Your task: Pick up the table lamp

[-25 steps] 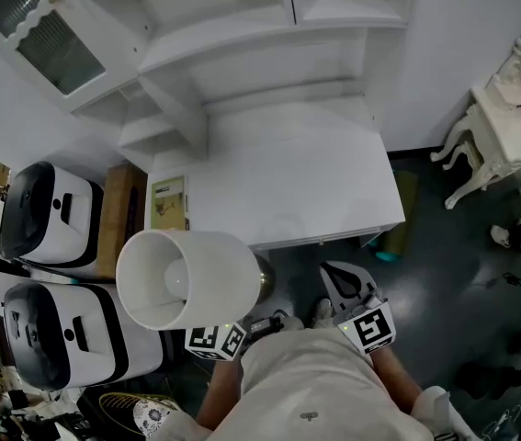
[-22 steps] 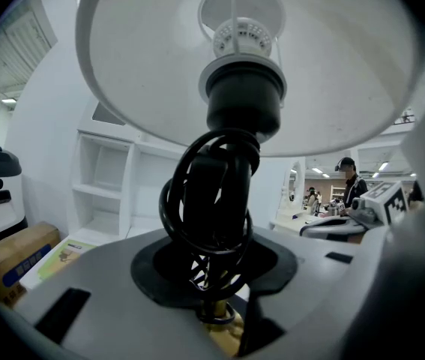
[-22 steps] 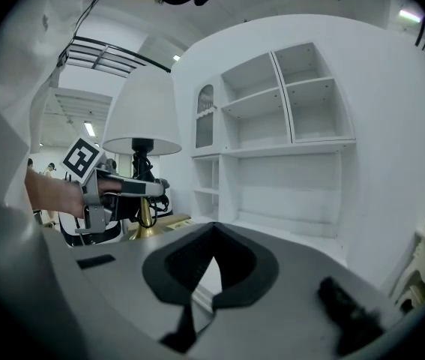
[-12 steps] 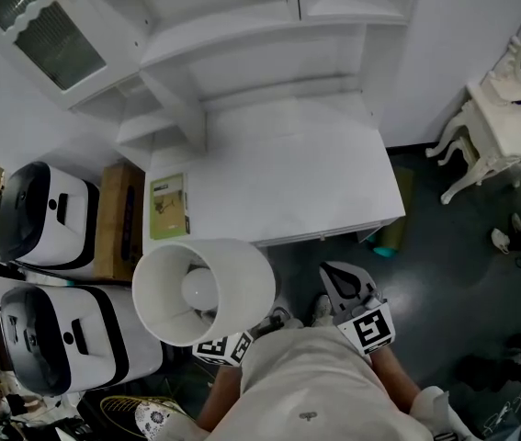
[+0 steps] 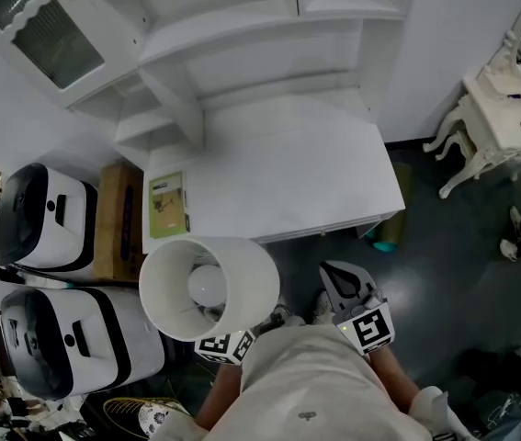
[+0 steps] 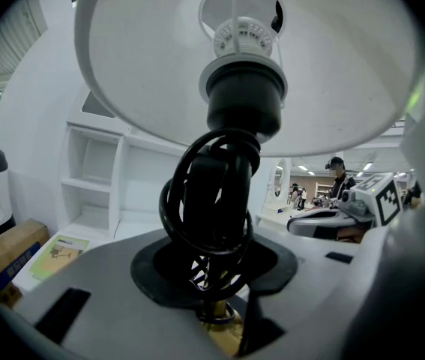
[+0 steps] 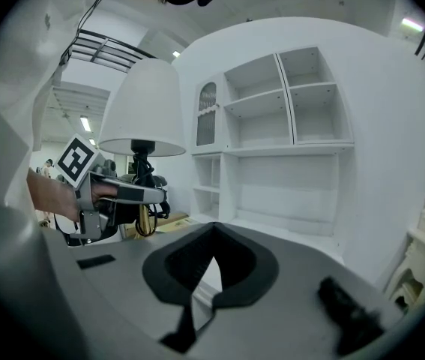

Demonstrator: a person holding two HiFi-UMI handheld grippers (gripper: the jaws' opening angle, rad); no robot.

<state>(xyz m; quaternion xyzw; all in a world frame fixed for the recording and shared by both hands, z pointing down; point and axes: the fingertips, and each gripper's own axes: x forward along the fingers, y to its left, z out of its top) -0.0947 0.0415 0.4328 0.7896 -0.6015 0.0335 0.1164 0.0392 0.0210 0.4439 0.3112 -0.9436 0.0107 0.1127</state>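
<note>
The table lamp has a white shade [image 5: 209, 288], a black socket wound with black cord [image 6: 216, 201] and a brass stem [image 6: 219, 328]. It hangs in the air in front of the white desk [image 5: 278, 177], clear of its front edge. My left gripper [image 6: 219, 306] is shut on the stem just below the cord; in the head view its marker cube [image 5: 223, 345] shows under the shade. My right gripper [image 5: 335, 276] is level, to the right of the lamp, shut and empty. From the right gripper view the lamp [image 7: 141, 107] stands upright in the left gripper [image 7: 133, 195].
A green booklet [image 5: 168, 205] lies at the desk's left edge. White shelves [image 5: 242, 26] rise behind the desk. Two white-and-black appliances [image 5: 44, 209] and a cardboard box [image 5: 118, 219] stand at the left. An ornate white table [image 5: 508, 108] is at the right, over dark floor [image 5: 453, 274].
The lamp has shifted to the right in the head view, and its shade now faces the camera more squarely. The right gripper has barely moved.
</note>
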